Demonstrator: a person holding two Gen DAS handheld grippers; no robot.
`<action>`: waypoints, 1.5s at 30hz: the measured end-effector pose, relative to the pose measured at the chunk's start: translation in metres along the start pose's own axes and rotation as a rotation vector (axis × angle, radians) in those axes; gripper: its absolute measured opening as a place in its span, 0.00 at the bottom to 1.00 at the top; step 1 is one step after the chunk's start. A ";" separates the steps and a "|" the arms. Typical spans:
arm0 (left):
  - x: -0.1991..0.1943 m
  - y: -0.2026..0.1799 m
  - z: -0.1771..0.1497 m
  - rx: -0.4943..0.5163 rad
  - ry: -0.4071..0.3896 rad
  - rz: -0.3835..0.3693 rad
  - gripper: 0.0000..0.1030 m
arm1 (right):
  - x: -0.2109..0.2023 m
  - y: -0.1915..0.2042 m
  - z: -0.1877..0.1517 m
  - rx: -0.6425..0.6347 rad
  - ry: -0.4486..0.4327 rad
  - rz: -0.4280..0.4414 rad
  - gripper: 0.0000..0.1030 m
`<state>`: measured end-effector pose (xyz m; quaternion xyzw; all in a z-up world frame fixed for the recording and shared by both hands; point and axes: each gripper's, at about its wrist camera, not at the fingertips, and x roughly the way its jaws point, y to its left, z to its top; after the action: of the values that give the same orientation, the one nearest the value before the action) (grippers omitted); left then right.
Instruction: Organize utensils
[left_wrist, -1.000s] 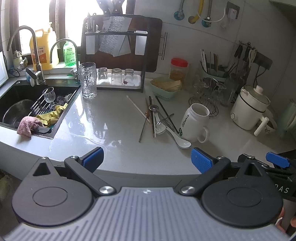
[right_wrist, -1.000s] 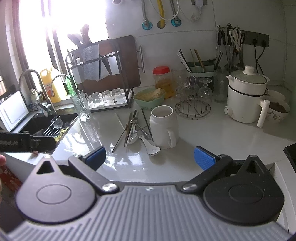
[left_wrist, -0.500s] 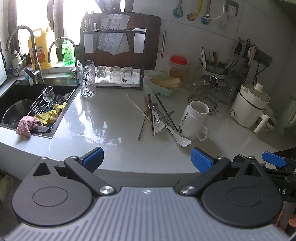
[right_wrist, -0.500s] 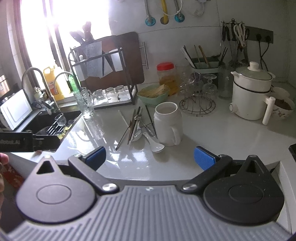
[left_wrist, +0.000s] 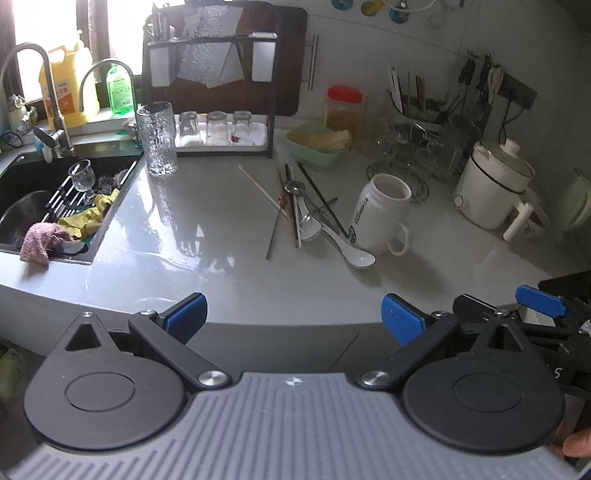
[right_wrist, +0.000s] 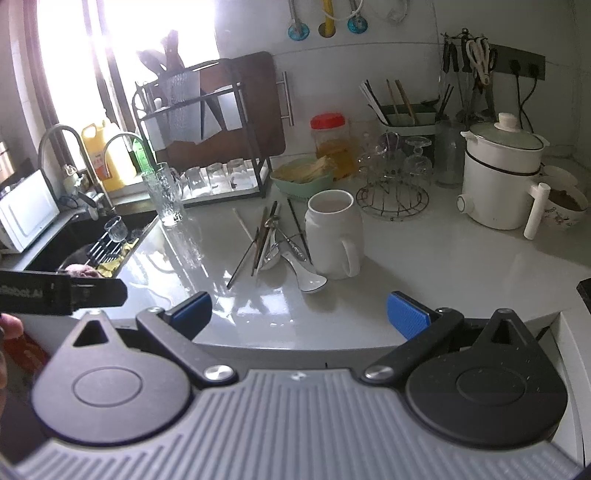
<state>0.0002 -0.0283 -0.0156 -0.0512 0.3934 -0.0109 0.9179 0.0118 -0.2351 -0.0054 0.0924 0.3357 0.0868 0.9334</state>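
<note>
A loose pile of utensils (left_wrist: 295, 210) (right_wrist: 269, 240) lies mid-counter: chopsticks, metal spoons and a white ceramic spoon (left_wrist: 351, 251) (right_wrist: 306, 278). Right of the pile stands a white mug (left_wrist: 380, 218) (right_wrist: 334, 232), upright and empty. A green utensil holder (right_wrist: 406, 118) with chopsticks hangs at the back wall. My left gripper (left_wrist: 293, 319) is open, hovering off the counter's front edge, well short of the pile. My right gripper (right_wrist: 299, 314) is open too, at the front edge, with nothing between its fingers.
A sink (left_wrist: 37, 199) with a glass and rags sits at the left. A tall glass (left_wrist: 157, 138), a dish rack (left_wrist: 210, 110), a green basket (left_wrist: 317, 147), a wire stand with glasses (right_wrist: 395, 184) and a white cooker (right_wrist: 498, 181) line the back.
Both grippers have risen and tilted a little, so the counter appears slightly lower and farther. Nothing on the counter has moved; both stay open.
</note>
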 end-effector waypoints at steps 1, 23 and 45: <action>0.002 0.001 0.001 -0.002 0.005 -0.005 0.99 | 0.000 0.000 0.000 -0.001 0.000 0.005 1.00; 0.062 -0.010 0.028 0.064 0.027 -0.038 0.99 | 0.030 -0.016 0.004 0.026 -0.042 -0.059 0.97; 0.155 -0.007 0.065 0.124 0.119 -0.020 0.99 | 0.090 -0.027 0.027 0.012 0.036 -0.074 0.97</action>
<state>0.1542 -0.0391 -0.0822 0.0027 0.4451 -0.0475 0.8942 0.1003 -0.2443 -0.0459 0.0839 0.3562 0.0520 0.9292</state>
